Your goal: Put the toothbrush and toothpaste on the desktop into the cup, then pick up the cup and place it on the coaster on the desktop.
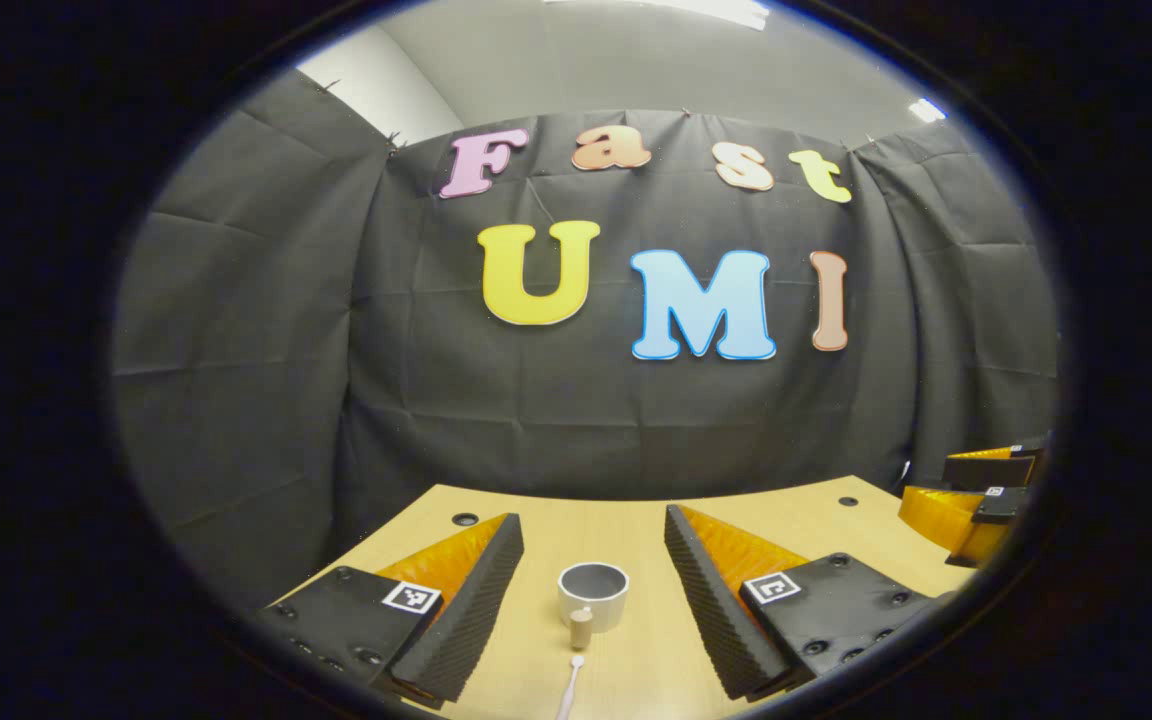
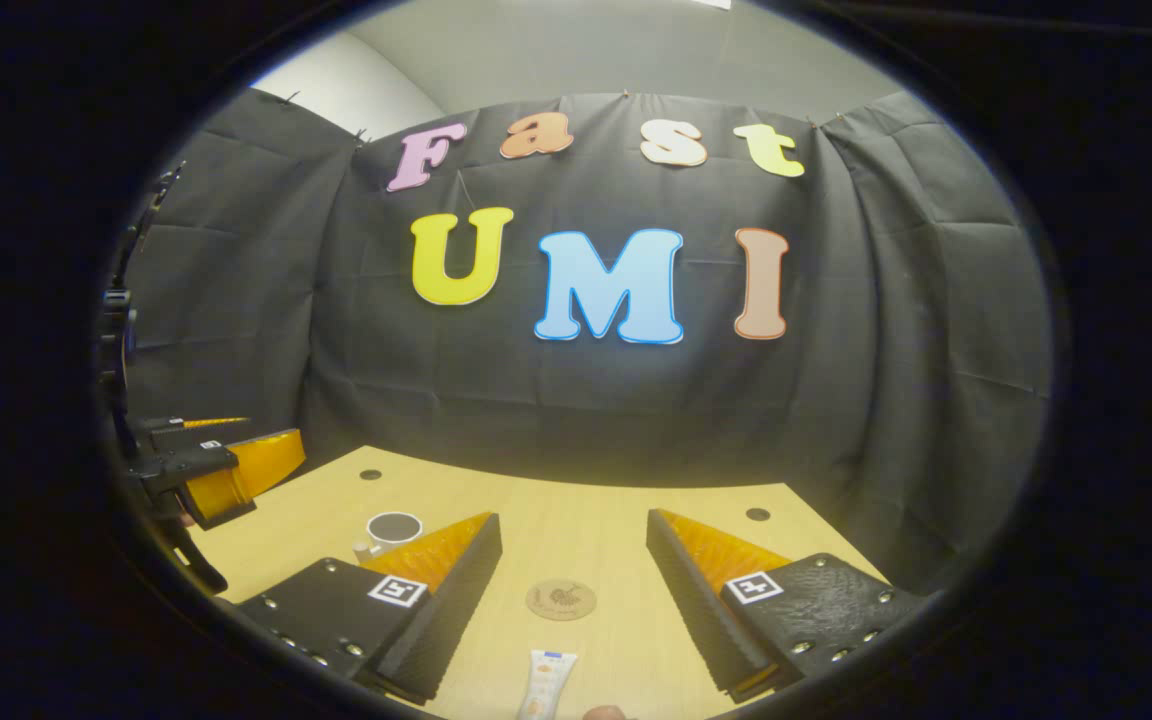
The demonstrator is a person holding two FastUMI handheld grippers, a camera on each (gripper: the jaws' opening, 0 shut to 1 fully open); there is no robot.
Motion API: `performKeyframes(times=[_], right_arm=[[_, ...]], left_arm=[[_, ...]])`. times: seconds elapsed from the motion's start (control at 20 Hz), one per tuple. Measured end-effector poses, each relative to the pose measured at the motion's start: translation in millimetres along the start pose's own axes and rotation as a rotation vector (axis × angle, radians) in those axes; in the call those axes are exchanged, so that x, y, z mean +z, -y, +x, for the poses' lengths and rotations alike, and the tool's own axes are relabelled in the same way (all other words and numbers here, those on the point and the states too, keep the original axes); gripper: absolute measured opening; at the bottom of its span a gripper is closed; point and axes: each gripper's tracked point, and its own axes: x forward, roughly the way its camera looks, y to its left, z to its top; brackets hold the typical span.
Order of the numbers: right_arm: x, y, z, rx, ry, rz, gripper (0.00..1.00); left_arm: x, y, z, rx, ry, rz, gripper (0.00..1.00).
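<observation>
One white cup (image 1: 593,594), one toothbrush (image 1: 570,686) and one toothpaste tube (image 2: 546,684) on the desktop (image 2: 586,545), tube print unreadable. One round coaster (image 2: 560,600) with an illegible emblem. Left gripper (image 1: 593,600) and right gripper (image 2: 573,590) both spread wide, grasping nothing.

My left tool (image 1: 591,600): orange finger bodies, black ribbed pads, black bases each bearing a black-and-white square marker. My right tool (image 2: 571,590): the same orange, black and marker pattern. Tabletop (image 1: 636,530): pale wood grain with small black round holes. Cup (image 1: 593,594): white outside, grey inside. Toothbrush (image 1: 571,685): white. Small stopper-like piece (image 1: 581,628) before the cup: tan. Coaster (image 2: 560,600): brown, with a darker printed motif. Toothpaste (image 2: 546,685): white tube, blue band, orange print.
</observation>
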Motion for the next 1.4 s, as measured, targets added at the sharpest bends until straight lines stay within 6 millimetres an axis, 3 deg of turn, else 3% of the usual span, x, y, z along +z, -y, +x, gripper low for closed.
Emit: performKeyframes(times=[0.3, 0.55, 0.6, 0.65, 0.75, 0.8, 0.9, 0.95, 1.0, 1.2, 1.25, 1.3, 1.4], right_arm=[[-1, 4, -3, -0.014, -0.005, -0.007, 0.93], [-8, 7, -10, -0.026, -0.031, -0.029, 0.93], [-9, 6, -11, -0.029, -0.032, -0.030, 0.93], [-12, 6, -12, -0.030, -0.039, -0.030, 0.93], [-16, 4, -13, -0.029, -0.054, -0.029, 0.93], [-17, 4, -14, -0.032, -0.058, -0.031, 0.93], [-20, 5, -15, -0.035, -0.071, -0.036, 0.93], [-25, 3, -14, -0.034, -0.084, -0.036, 0.93], [-30, 1, -12, -0.027, -0.107, -0.033, 0.93], [-57, -14, -11, 0.020, -0.205, -0.010, 0.93], [-63, -17, -11, 0.030, -0.228, -0.008, 0.93], [-70, -20, -10, 0.038, -0.255, -0.006, 0.93], [-88, -25, -10, 0.048, -0.316, -0.008, 0.93]], left_arm=[[-1, 2, 5, -0.022, 0.013, 0.014, 1.00], [-17, 1, 9, -0.058, -0.033, 0.014, 1.00], [-24, 0, 10, -0.057, -0.049, 0.016, 0.83], [-27, -2, 9, -0.057, -0.061, 0.017, 1.00], [-31, -3, 9, -0.054, -0.074, 0.018, 1.00], [-32, -3, 10, -0.057, -0.080, 0.019, 0.83], [-39, -2, 10, -0.059, -0.100, 0.033, 1.00], [-44, 0, 10, -0.061, -0.116, 0.041, 0.83], [-51, 1, 10, -0.065, -0.135, 0.048, 1.00], [-88, 8, 9, -0.095, -0.253, 0.041, 1.00], [-98, 8, 9, -0.100, -0.288, 0.031, 0.83], [-108, 8, 8, -0.098, -0.322, 0.022, 0.94], [-128, 4, 7, -0.092, -0.384, 0.007, 0.95]])
